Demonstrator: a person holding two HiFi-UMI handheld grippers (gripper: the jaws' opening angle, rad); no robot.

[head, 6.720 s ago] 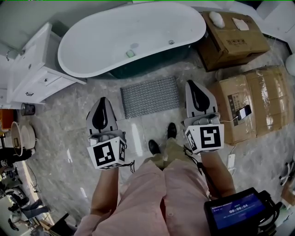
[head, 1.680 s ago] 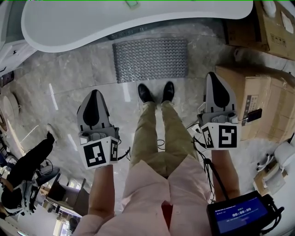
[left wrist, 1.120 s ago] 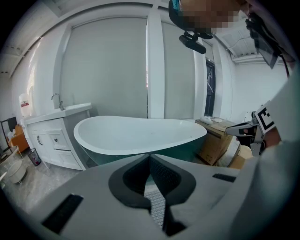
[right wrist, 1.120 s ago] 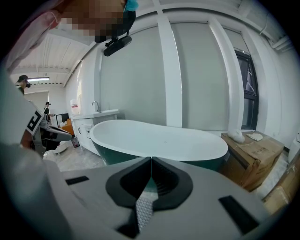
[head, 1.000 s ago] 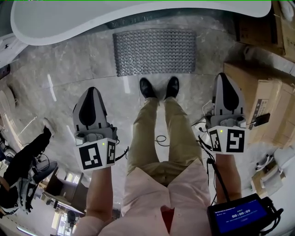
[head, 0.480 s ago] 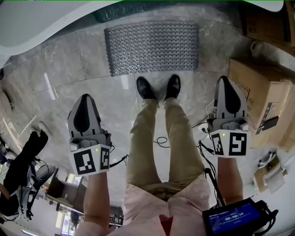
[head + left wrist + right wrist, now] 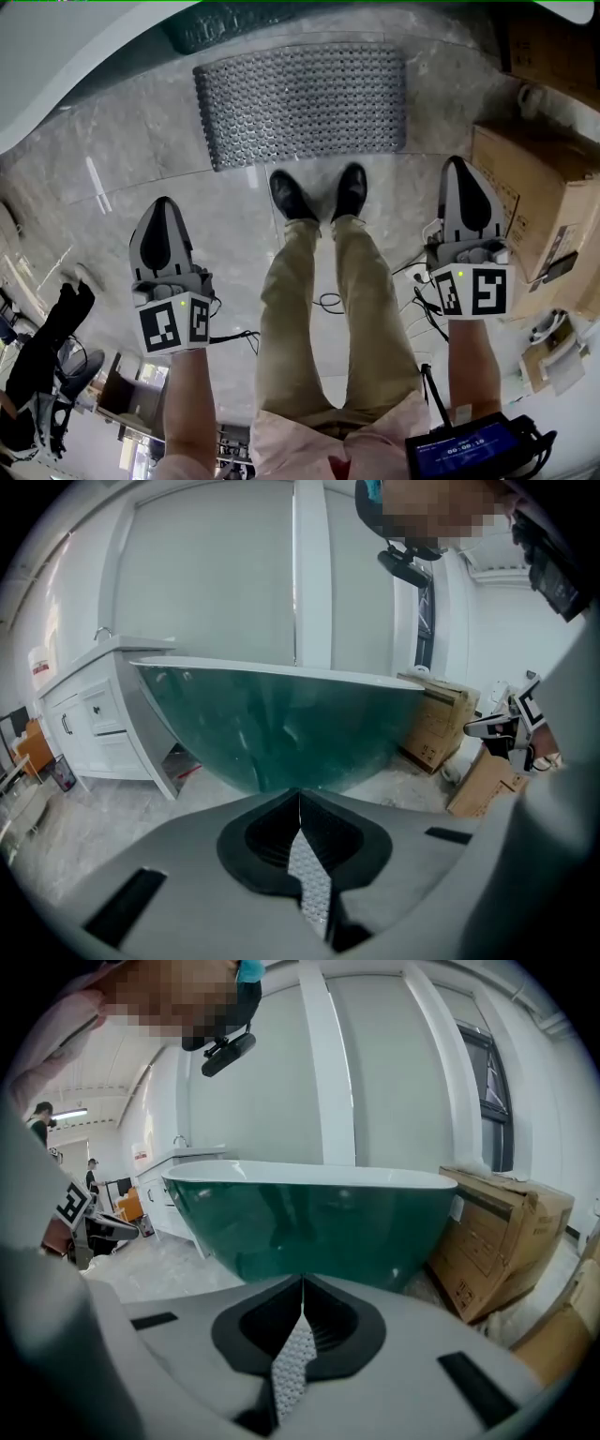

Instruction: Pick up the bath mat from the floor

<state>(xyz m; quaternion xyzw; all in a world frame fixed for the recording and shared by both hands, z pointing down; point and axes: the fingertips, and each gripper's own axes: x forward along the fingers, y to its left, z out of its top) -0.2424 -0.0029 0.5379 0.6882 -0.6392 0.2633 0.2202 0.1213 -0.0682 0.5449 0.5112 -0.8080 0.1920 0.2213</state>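
Head view showed the bath mat (image 7: 300, 103) flat on the floor (image 7: 131, 150), just beyond the shoes (image 7: 291, 195). The left gripper (image 7: 162, 208) and the right gripper (image 7: 462, 171) had jaws pressed together, empty. The mat seemed light, rubbery and floppy; its two near corners suited pinching.

Bath mat (image 7: 300, 103): grey, bumpy dot pattern. Floor (image 7: 122, 141): pale grey marble w/ veins. Tub (image 7: 281, 733): dark green outside, white rim. Shoes (image 7: 289, 197) blk, trousers (image 7: 291, 309) khaki. Boxes (image 7: 534, 178) brown. Left gripper (image 7: 164, 202) & right gripper (image 7: 466, 161): grey, blk/wht marker cubes.
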